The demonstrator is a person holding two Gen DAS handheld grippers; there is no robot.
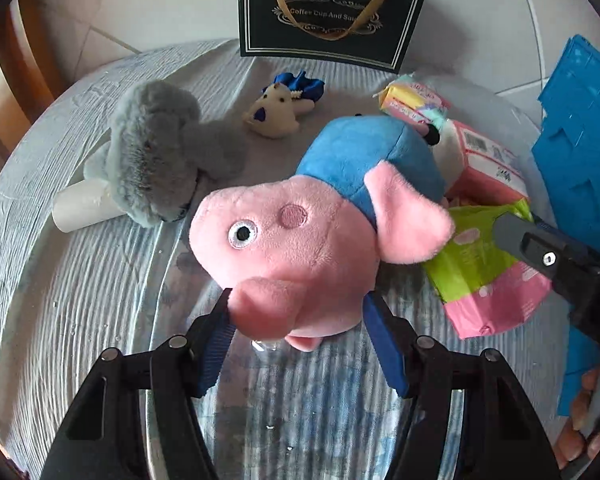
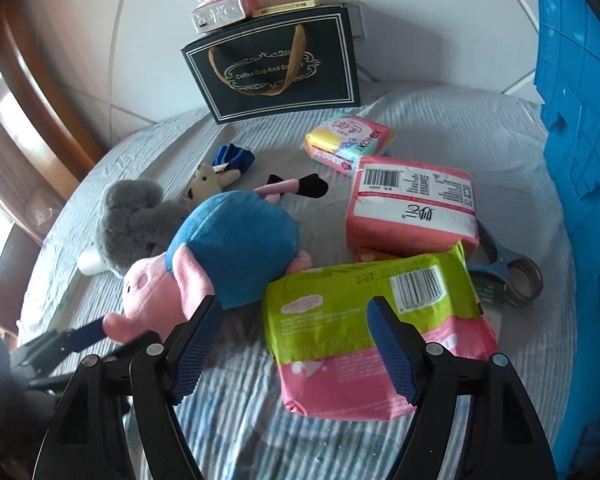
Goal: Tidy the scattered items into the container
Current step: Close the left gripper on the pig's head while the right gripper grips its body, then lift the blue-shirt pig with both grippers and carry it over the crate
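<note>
The left tool has its blue pads on either side of the pig's snout; the left pad touches it, but I cannot tell whether they are clamped on it. The pig, pink head and blue body, lies on the cloth-covered counter with its head toward that tool.

The right tool stands with its pads apart, one beside the pig's ear, the other over the green pack, gripping nothing. That green and pink pack lies just beside the pig. Behind it rests a pink pack, and further back a smaller pastel pack.

A grey plush lies left of the pig, partly over a white tube. A small cream bear sits beyond.

The blue crate stands at the right edge, well apart from the pig. A black gift bag stands at the back.
</note>
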